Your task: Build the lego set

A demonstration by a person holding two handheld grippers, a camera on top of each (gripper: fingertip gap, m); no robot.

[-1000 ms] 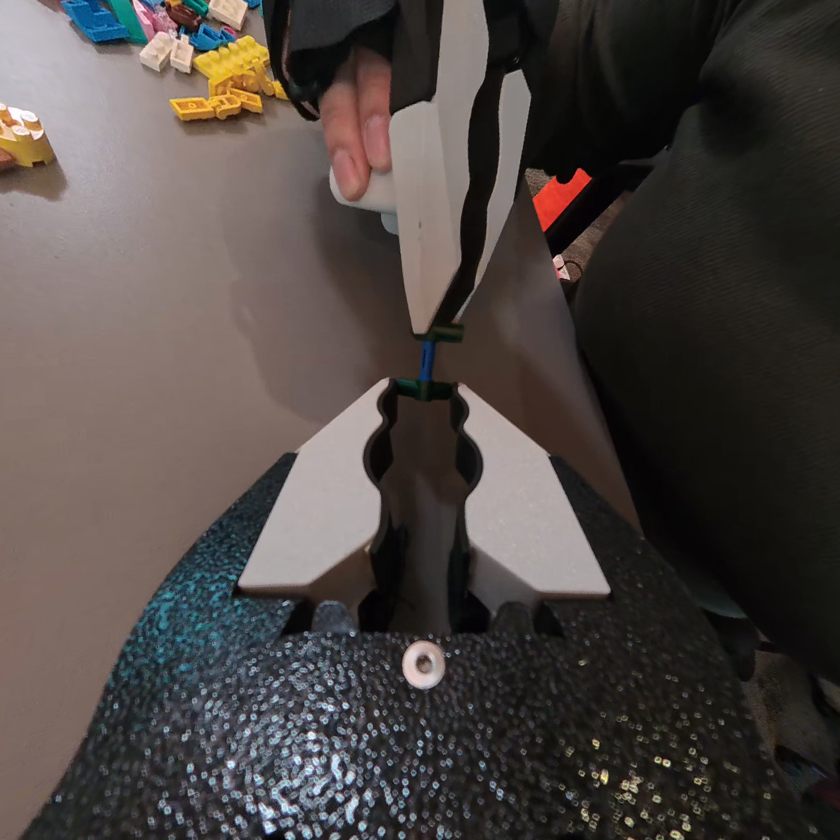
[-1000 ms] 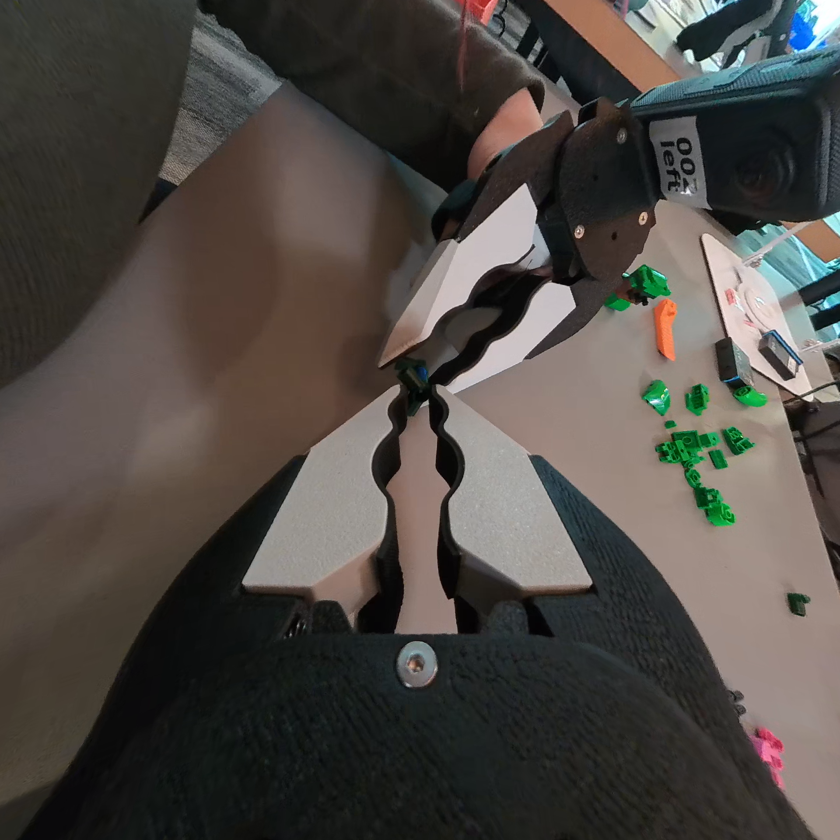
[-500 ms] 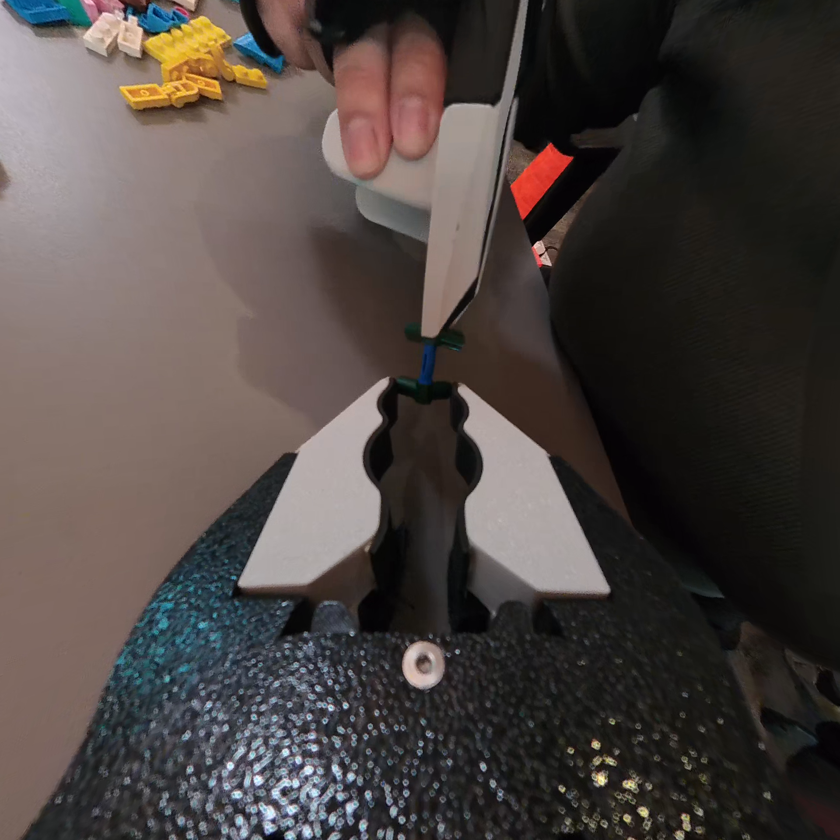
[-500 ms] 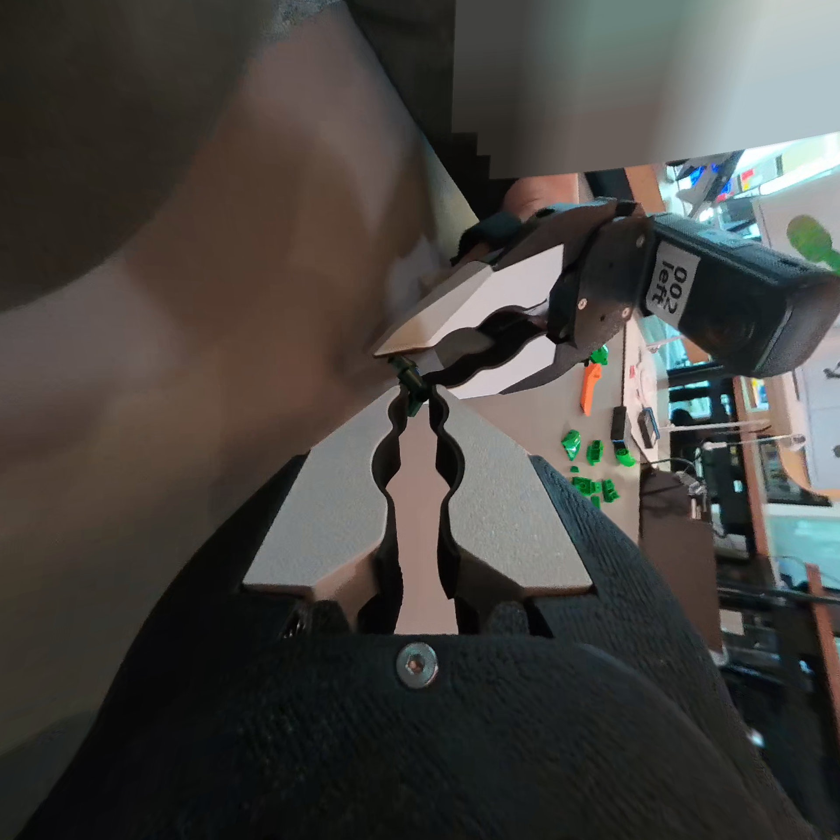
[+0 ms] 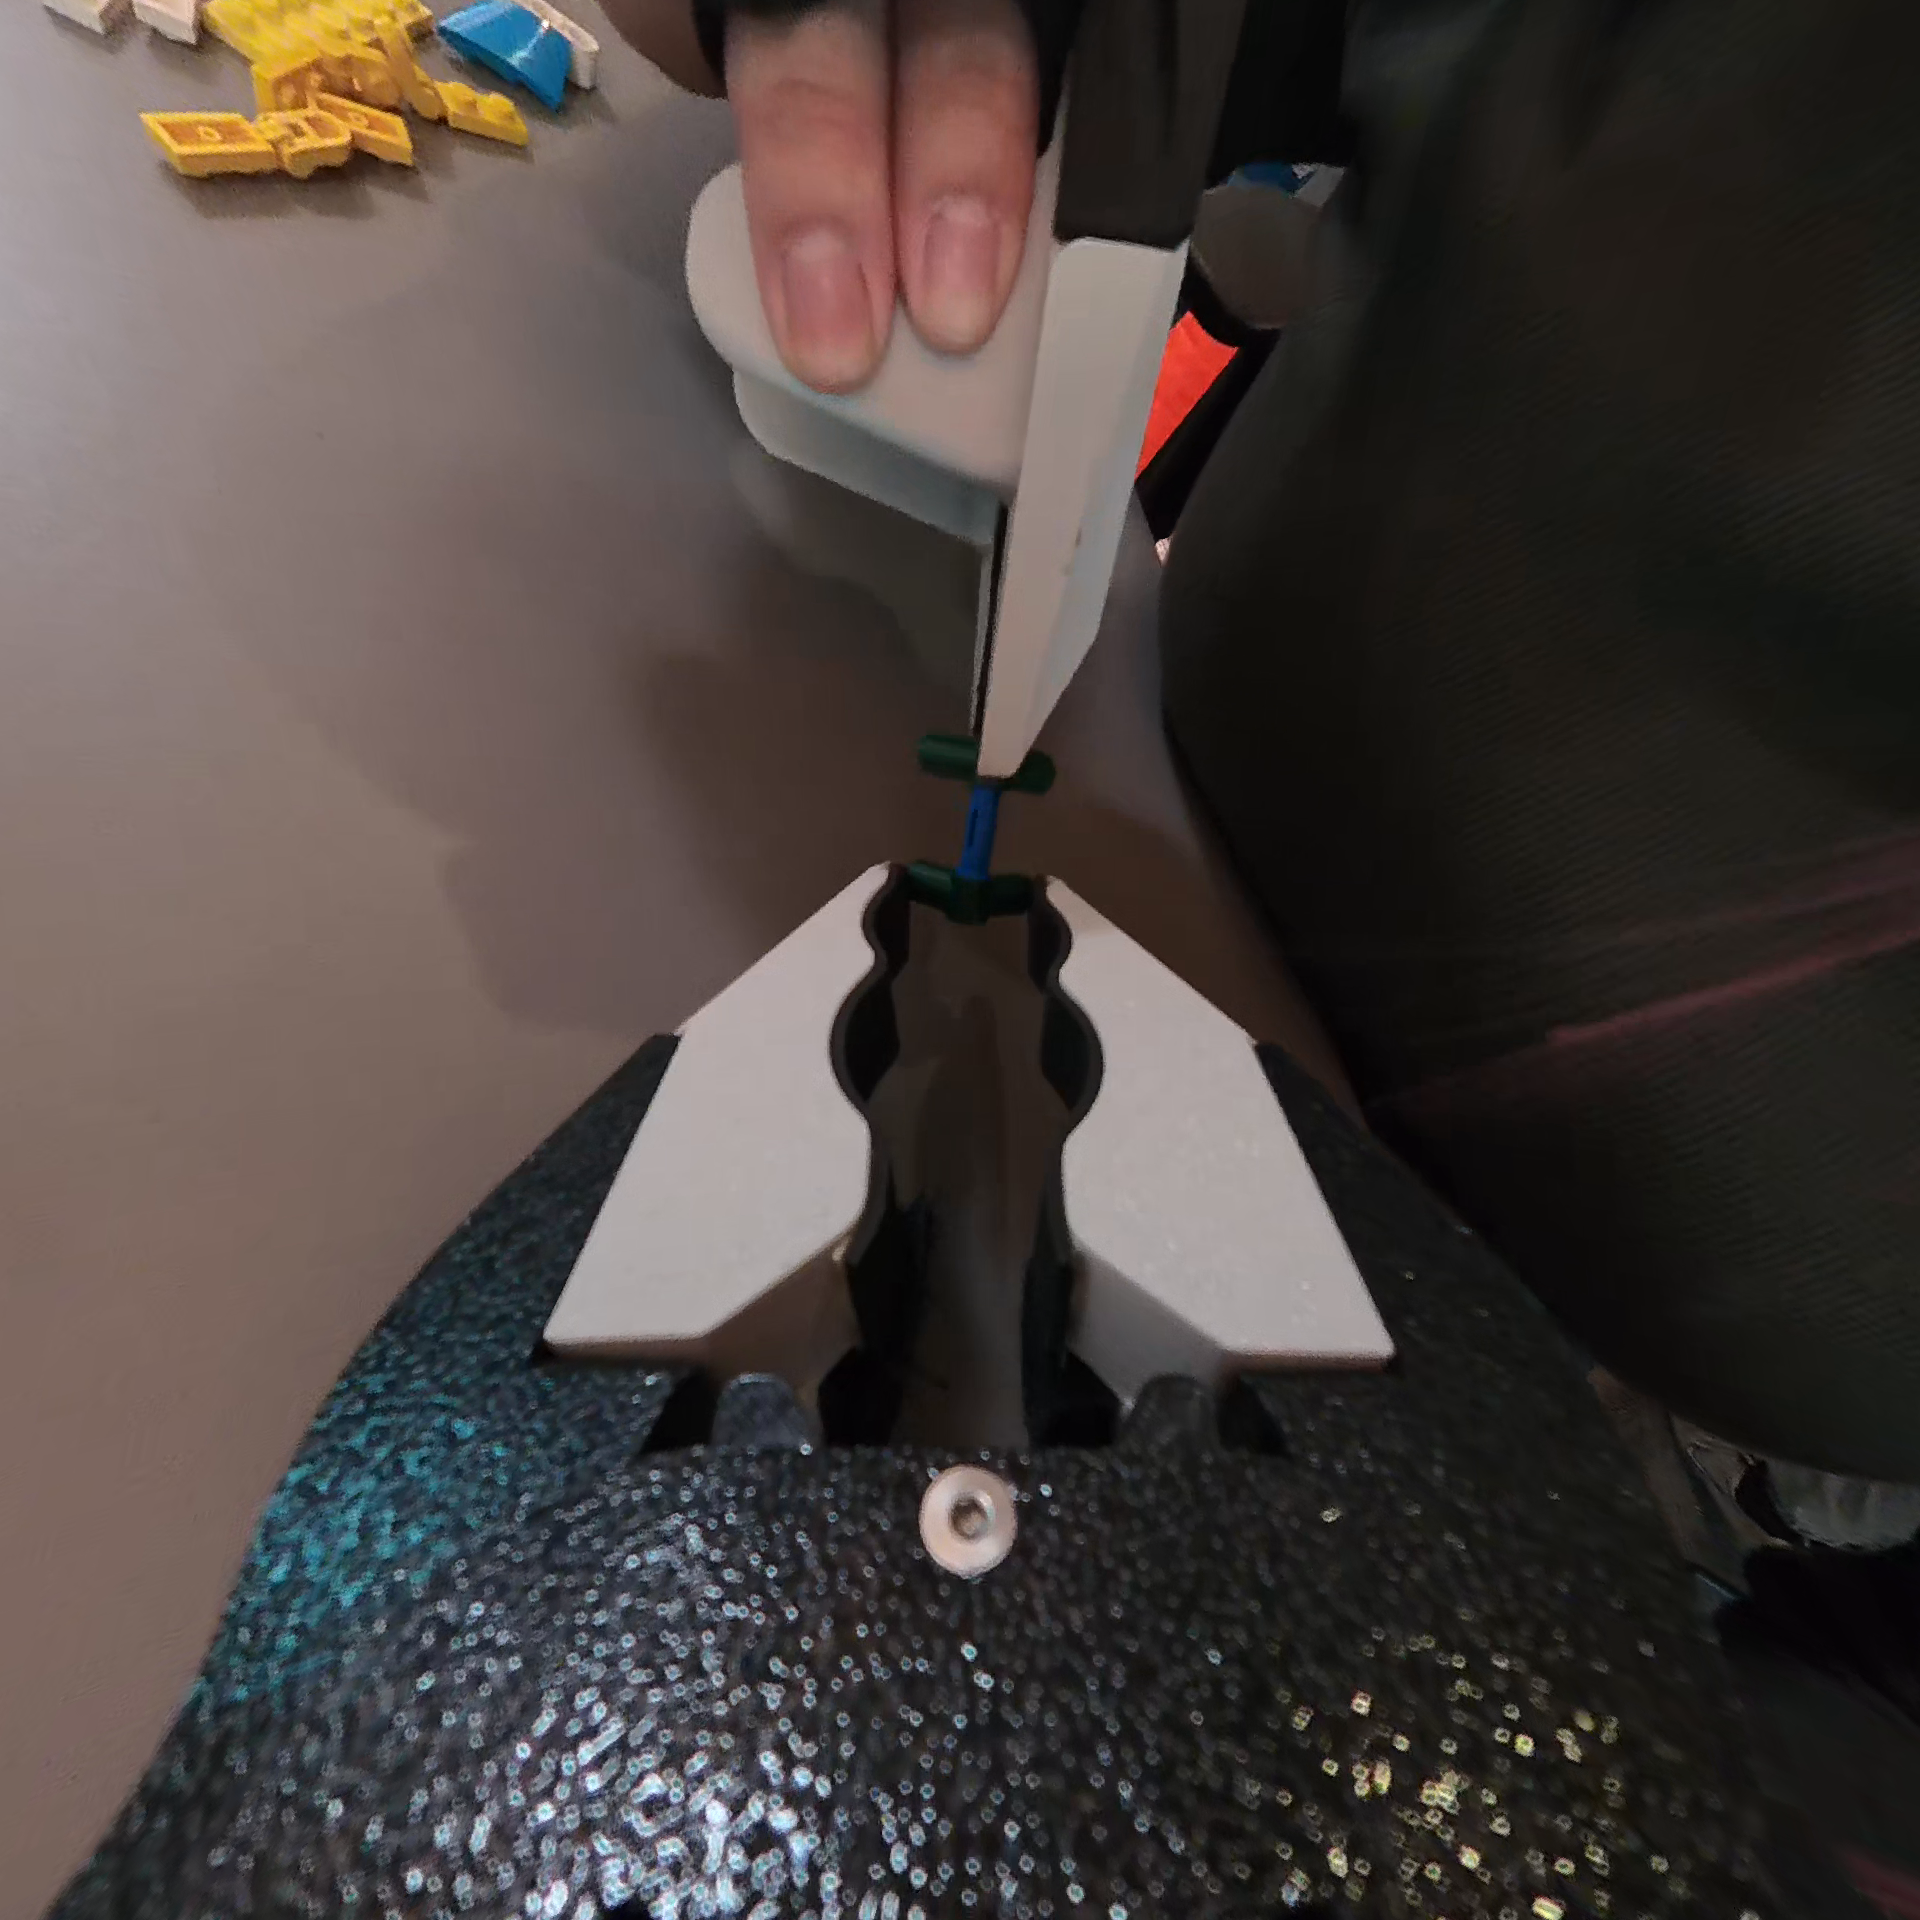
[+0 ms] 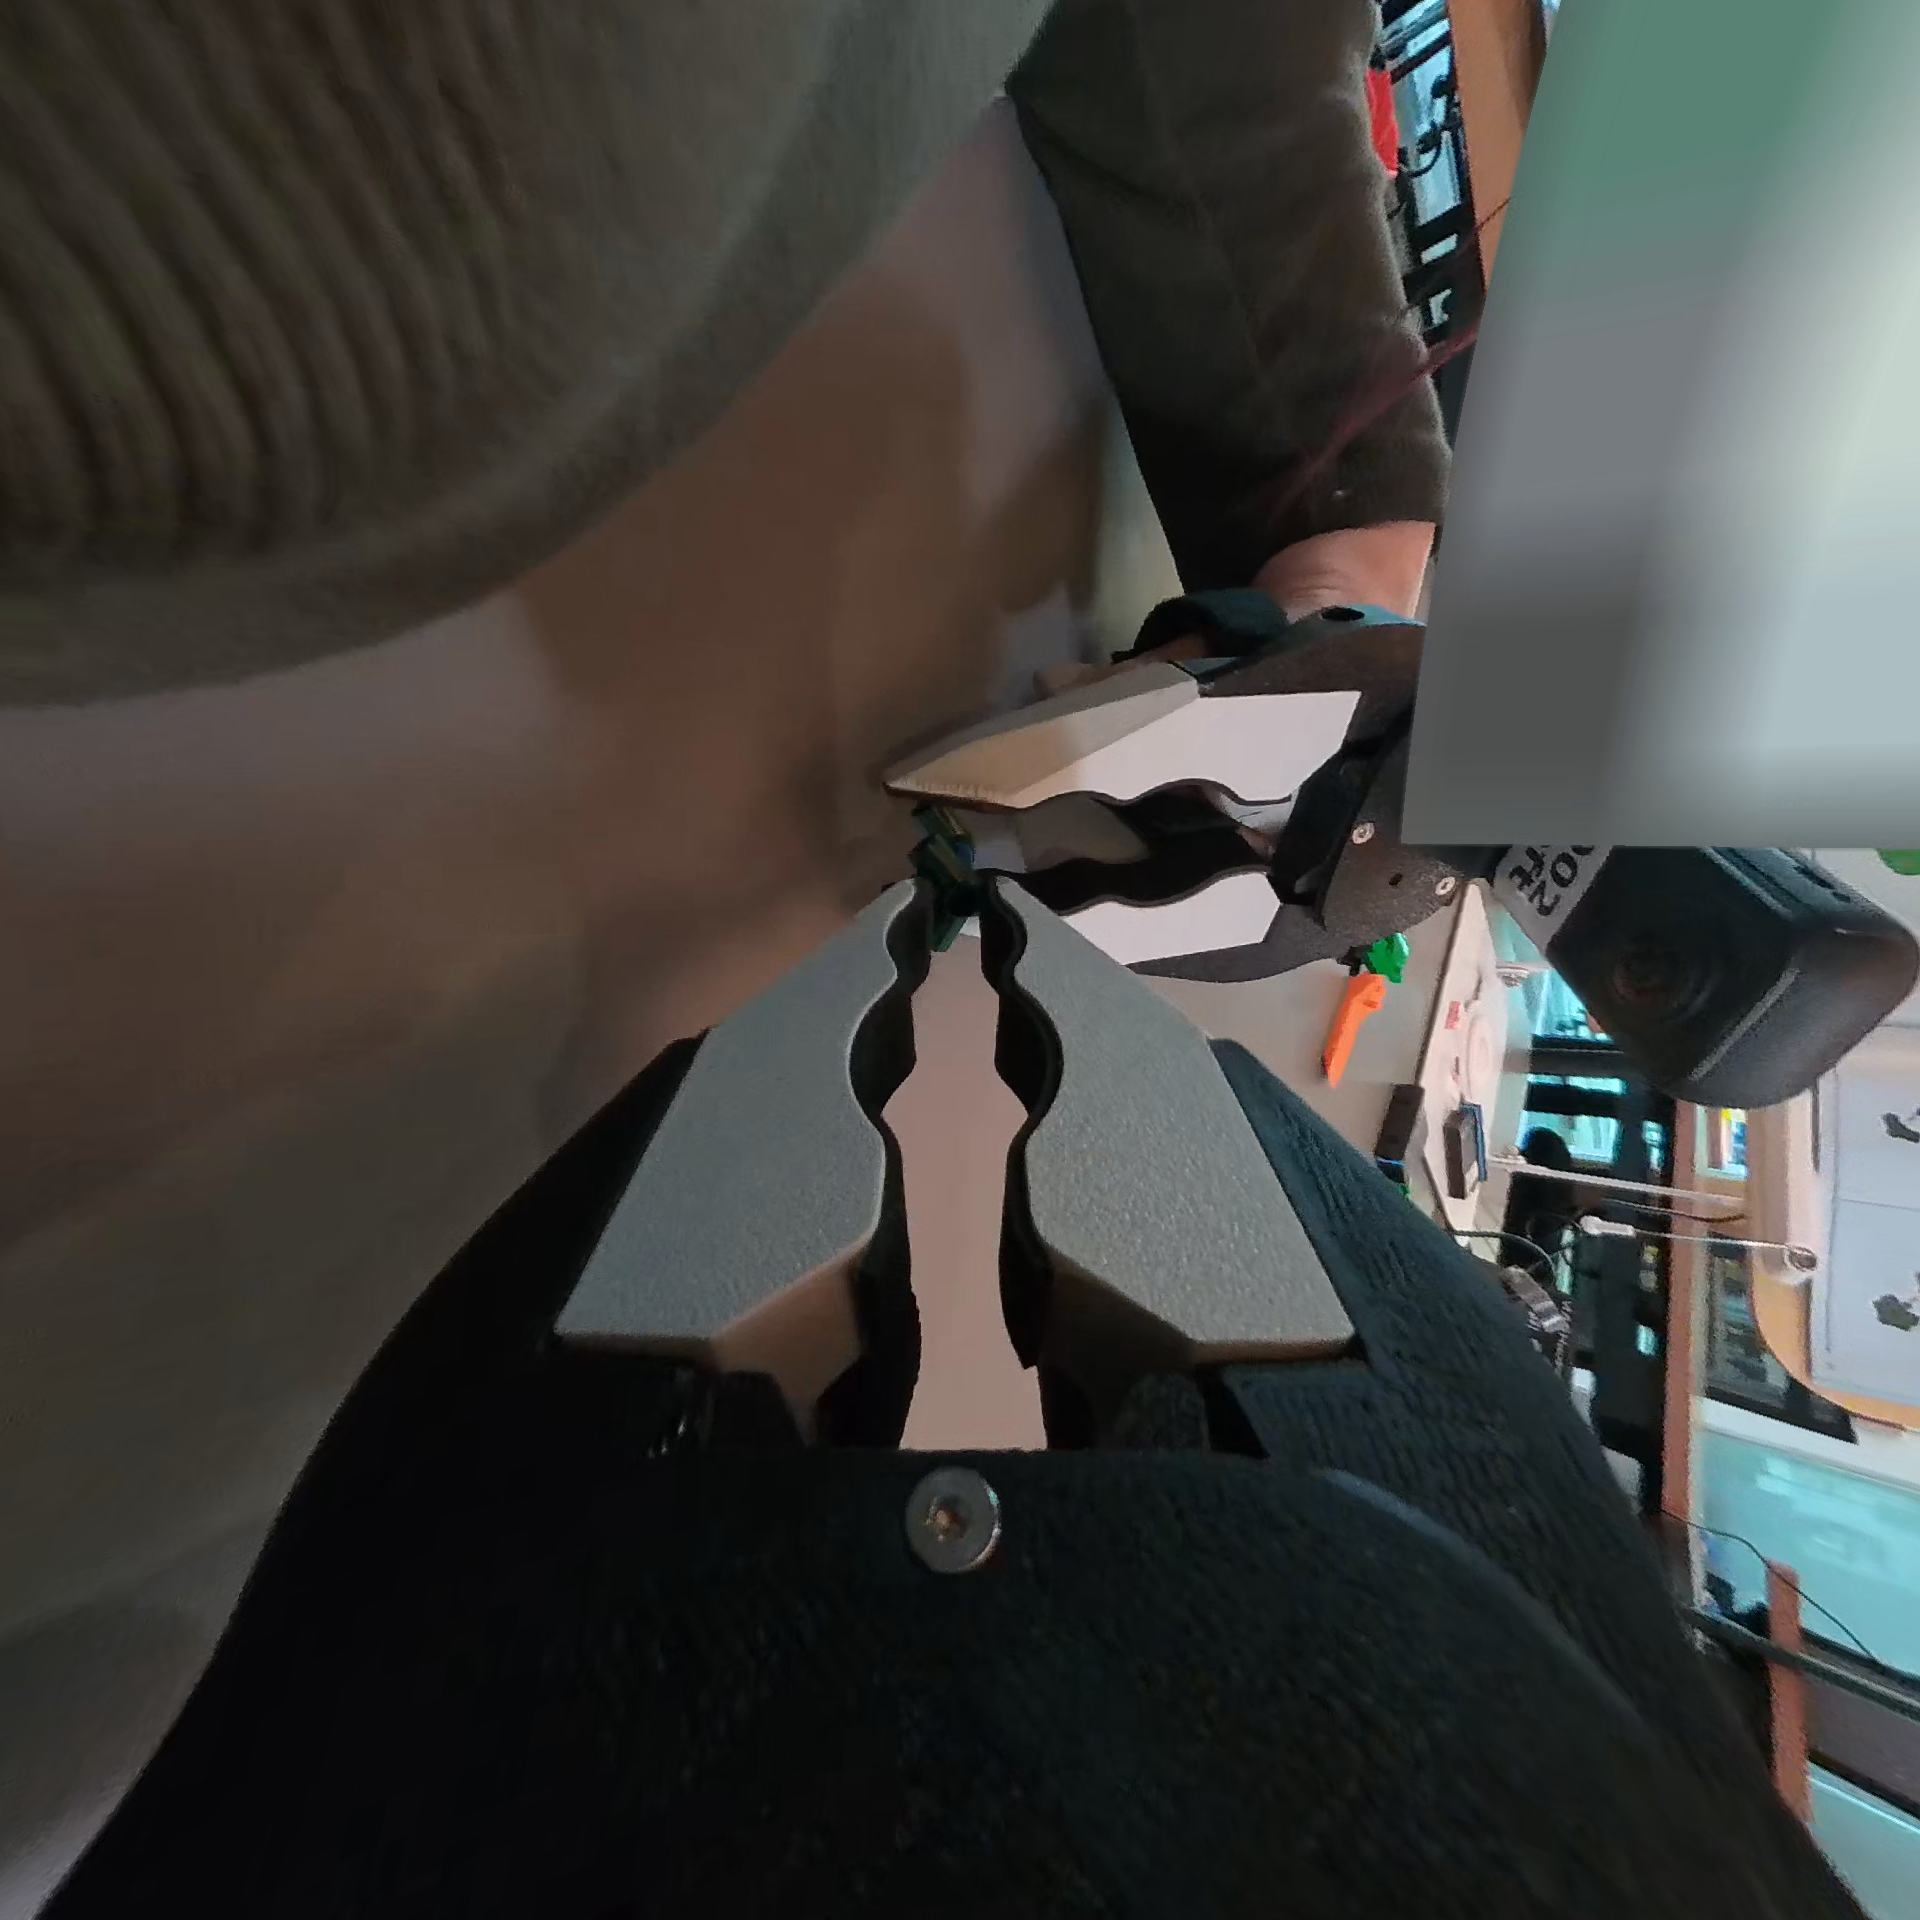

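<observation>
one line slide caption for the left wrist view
Left gripper and right gripper each pinch a dark green piece, joined by a blue pin, above the table.

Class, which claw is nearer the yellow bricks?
Right, narrowly. The right claw points in from the far side, where the yellow bricks lie; the left claw sits just behind it.

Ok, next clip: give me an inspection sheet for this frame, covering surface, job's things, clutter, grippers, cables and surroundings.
Surface: grey-brown table, bare near the grippers.
Job's things: blue pin joins two dark green pieces, lower green piece, upper green piece; both held above the table.
Clutter: yellow bricks, blue brick, orange piece.
Grippers: left gripper shut on lower green piece; right gripper shut on upper green piece.
Cables: thin cables beyond the table.
Surroundings: person's dark sleeve; blurred room behind.
</observation>
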